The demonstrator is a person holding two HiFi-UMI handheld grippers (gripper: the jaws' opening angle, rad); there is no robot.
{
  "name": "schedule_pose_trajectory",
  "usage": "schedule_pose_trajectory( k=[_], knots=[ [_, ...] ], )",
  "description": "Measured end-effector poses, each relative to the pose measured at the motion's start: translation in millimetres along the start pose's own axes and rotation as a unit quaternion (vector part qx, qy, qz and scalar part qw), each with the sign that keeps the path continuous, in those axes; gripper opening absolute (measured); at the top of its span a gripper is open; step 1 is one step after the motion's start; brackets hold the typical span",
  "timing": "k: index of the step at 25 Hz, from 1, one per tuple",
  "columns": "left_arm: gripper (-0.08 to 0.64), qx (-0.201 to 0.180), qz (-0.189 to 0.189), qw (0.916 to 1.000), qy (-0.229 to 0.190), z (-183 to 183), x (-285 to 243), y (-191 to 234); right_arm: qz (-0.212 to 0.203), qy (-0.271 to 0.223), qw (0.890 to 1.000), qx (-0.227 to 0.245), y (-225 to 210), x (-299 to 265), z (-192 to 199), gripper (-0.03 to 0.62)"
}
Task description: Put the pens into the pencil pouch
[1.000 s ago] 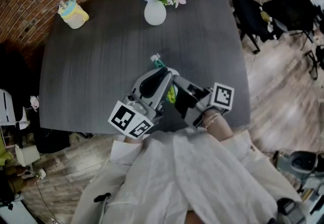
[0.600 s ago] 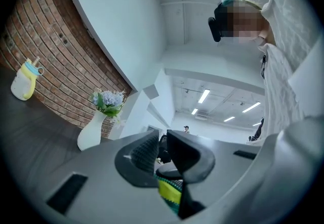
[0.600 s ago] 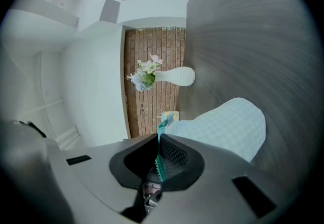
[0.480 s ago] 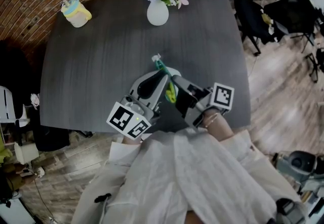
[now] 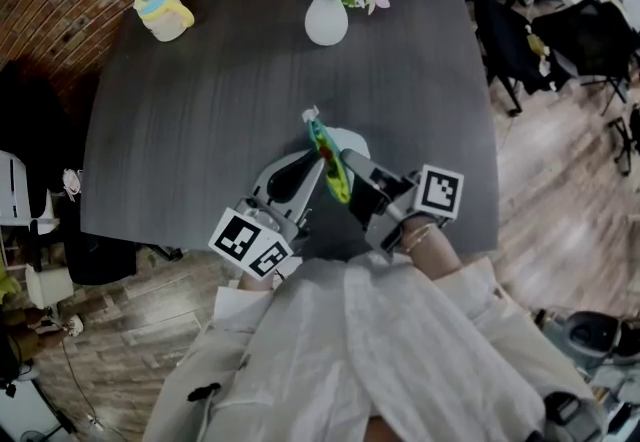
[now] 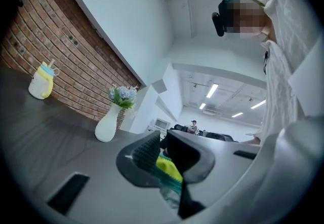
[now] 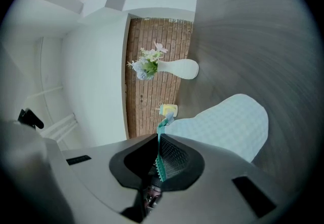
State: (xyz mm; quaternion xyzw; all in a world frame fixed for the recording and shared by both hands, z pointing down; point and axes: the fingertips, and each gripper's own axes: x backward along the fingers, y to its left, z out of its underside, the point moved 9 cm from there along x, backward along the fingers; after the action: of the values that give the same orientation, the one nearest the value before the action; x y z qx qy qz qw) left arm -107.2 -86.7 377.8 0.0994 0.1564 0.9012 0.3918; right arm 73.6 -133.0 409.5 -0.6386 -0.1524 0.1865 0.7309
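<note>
We find the left hand-held gripper pinching the yellow-green and teal zip edge of the pencil pouch. The right hand-held gripper is clamped on the teal zip edge as well. The pale blue checked pouch is held between the two over the near part of the dark counter; we cannot tell whether it touches the surface. A white vase of flowers and a yellow lidded cup stand at the far edge, well apart.

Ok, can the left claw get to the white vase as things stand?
Probably not yet: the left claw is shut on the pencil pouch, which the right claw also grips. The table towards the vase looks bare, though.
</note>
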Motion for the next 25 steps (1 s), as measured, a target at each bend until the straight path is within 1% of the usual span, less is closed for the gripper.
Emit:
schedule_pose_trajectory(
  k=[4,7,15,17,21,25],
  knots=[
    [0.041,0.004,-0.032,0.9989,0.034,9.2,9.4,2.3,0.006,0.015,1.000,0.019,0.9,-6.0,4.6,0.017],
    [0.041,0.009,-0.046,0.9974,0.054,16.8,16.0,5.7,0.011,0.028,0.999,0.030,0.5,-11.0,8.7,0.017],
    [0.041,0.036,-0.073,0.9947,0.063,33.0,34.2,12.0,0.026,0.075,0.994,0.080,0.3,-23.7,20.9,0.017],
    [0.040,0.039,-0.086,0.9930,0.071,37.7,40.6,12.2,0.031,0.084,0.993,0.080,-2.7,-25.8,25.4,0.017],
    [0.041,0.048,-0.099,0.9907,0.080,46.3,51.2,11.6,0.041,0.097,0.992,0.073,-8.8,-28.9,32.9,0.017],
    [0.041,0.053,-0.119,0.9871,0.092,53.2,59.9,12.1,0.047,0.111,0.989,0.081,-13.7,-33.5,38.7,0.017]
  ],
)
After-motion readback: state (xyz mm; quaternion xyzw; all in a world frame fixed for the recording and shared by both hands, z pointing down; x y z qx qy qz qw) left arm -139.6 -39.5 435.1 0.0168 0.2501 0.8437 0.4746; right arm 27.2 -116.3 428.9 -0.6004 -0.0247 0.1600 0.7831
